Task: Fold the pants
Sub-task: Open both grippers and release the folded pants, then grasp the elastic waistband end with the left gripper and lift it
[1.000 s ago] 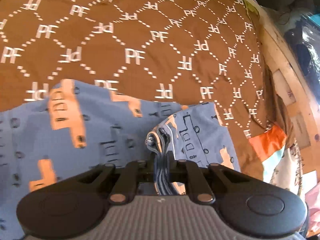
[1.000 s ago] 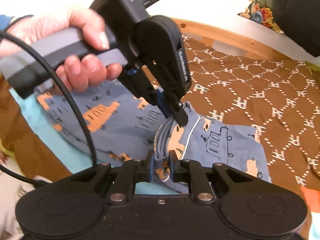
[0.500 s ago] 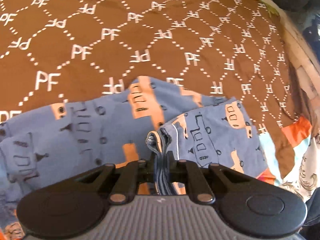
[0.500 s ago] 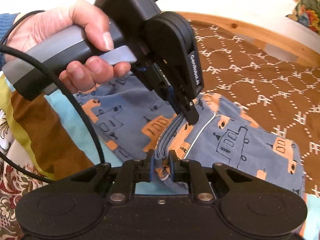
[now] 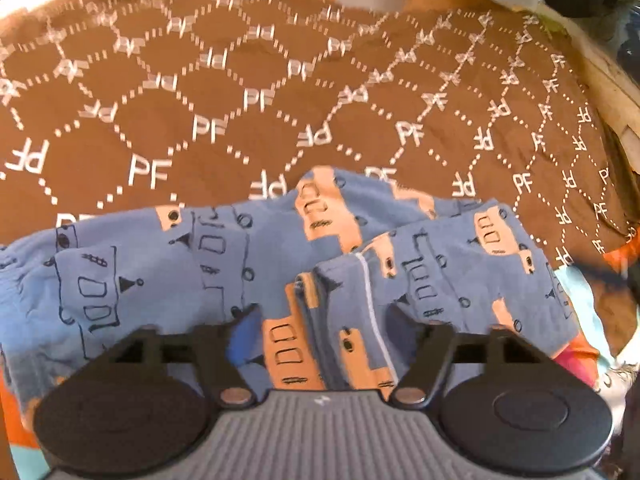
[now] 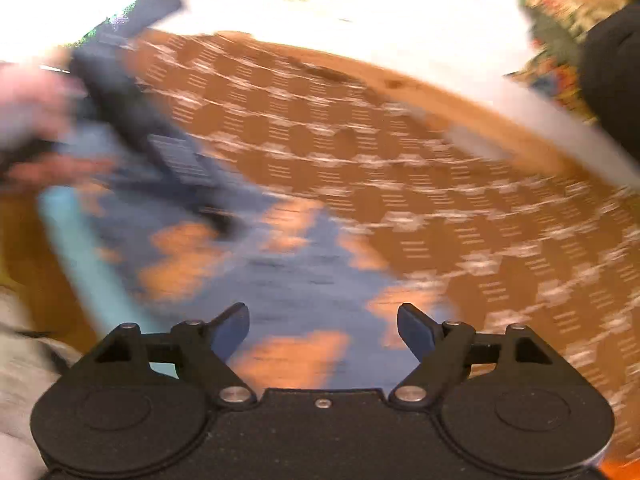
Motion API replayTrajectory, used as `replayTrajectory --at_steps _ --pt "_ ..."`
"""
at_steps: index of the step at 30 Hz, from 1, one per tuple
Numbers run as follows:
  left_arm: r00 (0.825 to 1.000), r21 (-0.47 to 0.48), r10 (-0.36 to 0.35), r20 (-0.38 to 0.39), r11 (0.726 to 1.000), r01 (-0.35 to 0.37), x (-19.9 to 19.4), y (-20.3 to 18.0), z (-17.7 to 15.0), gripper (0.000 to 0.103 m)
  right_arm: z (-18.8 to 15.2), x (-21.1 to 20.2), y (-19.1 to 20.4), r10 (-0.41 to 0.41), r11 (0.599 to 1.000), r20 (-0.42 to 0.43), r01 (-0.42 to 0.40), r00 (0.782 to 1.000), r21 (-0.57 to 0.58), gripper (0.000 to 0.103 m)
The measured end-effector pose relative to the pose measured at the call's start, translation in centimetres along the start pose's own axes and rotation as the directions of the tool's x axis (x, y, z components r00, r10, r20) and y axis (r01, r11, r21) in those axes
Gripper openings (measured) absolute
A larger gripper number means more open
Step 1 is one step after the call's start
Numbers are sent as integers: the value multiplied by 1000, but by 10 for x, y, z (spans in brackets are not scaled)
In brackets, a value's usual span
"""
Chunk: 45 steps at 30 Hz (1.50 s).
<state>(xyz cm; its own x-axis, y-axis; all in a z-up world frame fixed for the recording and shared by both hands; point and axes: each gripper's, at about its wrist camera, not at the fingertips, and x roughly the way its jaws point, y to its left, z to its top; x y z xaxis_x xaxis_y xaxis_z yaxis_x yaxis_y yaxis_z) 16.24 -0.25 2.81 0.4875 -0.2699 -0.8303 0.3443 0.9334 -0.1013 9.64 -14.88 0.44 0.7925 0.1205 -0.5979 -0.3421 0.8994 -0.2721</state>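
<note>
The blue pants (image 5: 240,256) with orange truck prints lie folded on the brown patterned bedspread (image 5: 224,92). My left gripper (image 5: 324,320) is open just above the folded edge with its white piping, holding nothing. In the blurred right wrist view the pants (image 6: 288,276) lie below my right gripper (image 6: 323,324), which is open and empty. The left gripper body (image 6: 160,148) and the hand holding it show at the upper left of that view, over the pants.
A wooden bed frame (image 5: 616,84) runs along the far and right edges of the bedspread. A light blue cloth strip (image 6: 80,256) lies left of the pants. Orange and floral bedding (image 5: 612,256) sits at the right.
Both grippers have opened and let go of the gathered pants edge. The pants have dropped flat onto the bedspread. The right gripper is moving fast, so its view is blurred.
</note>
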Motion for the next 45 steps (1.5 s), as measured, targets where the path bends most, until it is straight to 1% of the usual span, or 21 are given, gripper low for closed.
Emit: replayTrajectory --at_steps 2,5,8,10,12,13,15,17,19,21,24,27,30,33,35,37,39,40,42,43,45 --pt "997 -9 70 27 998 -69 4 -13 -7 85 2 25 -24 -79 997 -16 79 997 5 82" --pt "980 -20 195 -28 980 -196 24 -19 -17 84 3 63 -49 -109 993 -38 111 993 35 82" --pt "986 -50 163 19 985 -162 26 -8 -29 86 -7 102 -68 -167 986 -149 168 975 0 82" --pt "984 -18 175 29 985 -174 22 -8 -32 86 -13 99 -84 -184 980 -143 192 973 48 84" --pt "979 -16 201 26 980 -201 15 -8 -34 86 -15 85 -94 -243 964 -139 255 960 76 81" --pt "981 -24 194 29 981 -193 11 -8 -34 86 -15 73 -96 -239 962 -134 253 962 99 78" --pt "985 -54 170 35 984 -168 2 -7 -39 89 -18 44 -95 -158 971 -97 173 983 166 77" --pt "985 -60 172 24 984 -170 0 -10 -46 91 -25 24 -81 -106 980 -97 121 990 159 77" --pt "978 -40 207 14 978 -206 5 -13 -54 91 -38 15 -62 -103 988 -135 117 986 105 77" --pt "974 -31 223 48 975 -222 3 -14 -62 92 -58 18 -48 -112 989 -178 127 978 76 77" --pt "972 -42 230 46 973 -229 -4 -15 -65 93 -63 7 -53 -117 979 -163 142 980 148 79" --pt "973 -57 223 52 974 -220 -15 -14 -64 94 -46 3 -60 -145 980 -90 156 985 126 80" --pt "972 -76 233 45 970 -229 -18 -9 -65 95 -29 19 -73 -178 976 -80 187 981 111 81" --pt "965 -87 258 42 963 -254 -16 -5 -72 95 -11 47 -80 -123 985 -91 132 988 109 82" --pt "964 -74 263 45 963 -260 -14 -4 -78 96 -8 62 -73 -111 992 -100 116 989 49 88" --pt "963 -48 263 62 964 -260 -13 -5 -82 97 -13 90 -65 -134 991 -151 133 979 -20 88" --pt "964 -44 257 67 966 -254 -17 -5 -83 97 -9 101 -70 -130 990 -170 136 977 28 88" --pt "965 -48 252 68 967 -249 -20 -5 -84 98 -3 96 -70 -134 989 -161 143 978 47 85" --pt "965 -69 243 96 969 -237 -34 0 -89 97 11 79 -62 -130 990 -88 134 988 42 87" --pt "962 -83 244 119 968 -235 -41 2 -93 96 18 70 -55 -108 993 -43 109 993 36 90" --pt "953 -133 255 165 963 -235 -55 11 -101 89 28 58 -41 -7 999 26 6 1000 36 91"
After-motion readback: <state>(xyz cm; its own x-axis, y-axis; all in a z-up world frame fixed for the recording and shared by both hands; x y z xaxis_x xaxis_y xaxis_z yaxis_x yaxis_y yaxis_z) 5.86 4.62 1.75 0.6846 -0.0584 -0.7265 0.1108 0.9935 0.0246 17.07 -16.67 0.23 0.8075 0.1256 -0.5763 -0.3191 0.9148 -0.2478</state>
